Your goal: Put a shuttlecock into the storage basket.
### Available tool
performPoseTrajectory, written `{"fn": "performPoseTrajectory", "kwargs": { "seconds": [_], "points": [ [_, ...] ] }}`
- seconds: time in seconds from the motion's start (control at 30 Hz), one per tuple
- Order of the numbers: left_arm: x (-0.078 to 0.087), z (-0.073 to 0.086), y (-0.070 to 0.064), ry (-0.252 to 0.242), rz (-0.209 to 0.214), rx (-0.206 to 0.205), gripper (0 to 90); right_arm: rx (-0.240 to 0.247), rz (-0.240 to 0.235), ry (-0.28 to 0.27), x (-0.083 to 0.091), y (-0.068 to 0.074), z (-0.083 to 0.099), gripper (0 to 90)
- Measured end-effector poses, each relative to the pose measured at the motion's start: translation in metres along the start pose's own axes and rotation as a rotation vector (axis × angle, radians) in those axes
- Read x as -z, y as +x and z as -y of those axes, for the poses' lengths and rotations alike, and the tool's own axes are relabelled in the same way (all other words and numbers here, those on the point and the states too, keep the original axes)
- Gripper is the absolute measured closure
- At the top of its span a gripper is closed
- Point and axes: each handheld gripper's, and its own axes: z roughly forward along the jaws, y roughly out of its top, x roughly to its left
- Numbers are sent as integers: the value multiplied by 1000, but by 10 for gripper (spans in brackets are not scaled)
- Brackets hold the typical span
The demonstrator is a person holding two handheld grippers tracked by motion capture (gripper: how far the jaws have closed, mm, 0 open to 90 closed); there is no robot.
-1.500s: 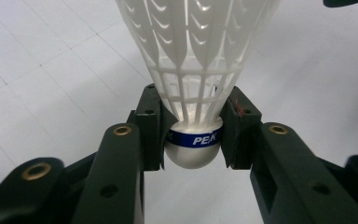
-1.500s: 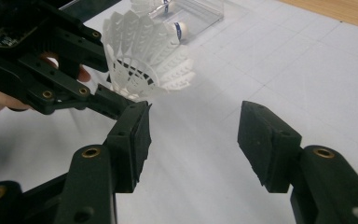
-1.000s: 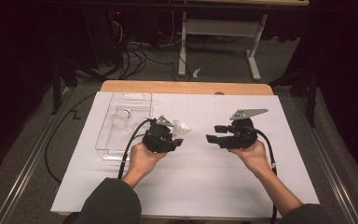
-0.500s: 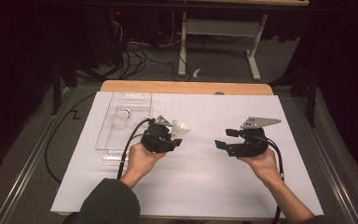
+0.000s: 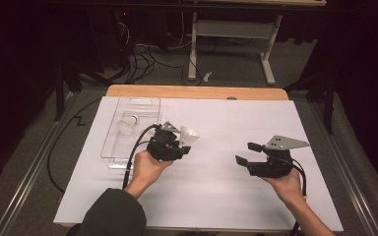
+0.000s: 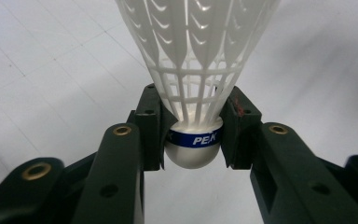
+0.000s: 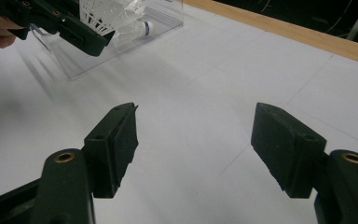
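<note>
the left gripper (image 5: 186,145) has its jaws clamped on the cork base of a white shuttlecock (image 6: 193,70), carried just right of the clear plastic tray (image 5: 109,147), where a second shuttlecock (image 5: 126,125) already lies. the step in hand looks like ferrying this one to the tray; the next move likely calls for swinging left over the rim and letting go. the right gripper (image 7: 200,149) hangs well apart, jaws wide and empty. a blue band on the cork reads "pek", the rest hidden.
</note>
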Motion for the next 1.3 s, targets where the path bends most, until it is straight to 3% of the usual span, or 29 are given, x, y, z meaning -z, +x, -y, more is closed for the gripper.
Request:
{"fn": "performPoseTrajectory", "kwargs": {
  "seconds": [0.6, 1.03, 1.3],
  "points": [
    [4, 0, 4, 0, 15, 11, 655, -17, 42, -83, 16, 5, 32, 295],
    [12, 1, 9, -3, 18, 26, 655, -43, 55, -98, 24, 6, 54, 283],
    [14, 2, 11, -7, 25, 41, 655, -56, 68, -138, 34, 6, 67, 277]
  ]
}}
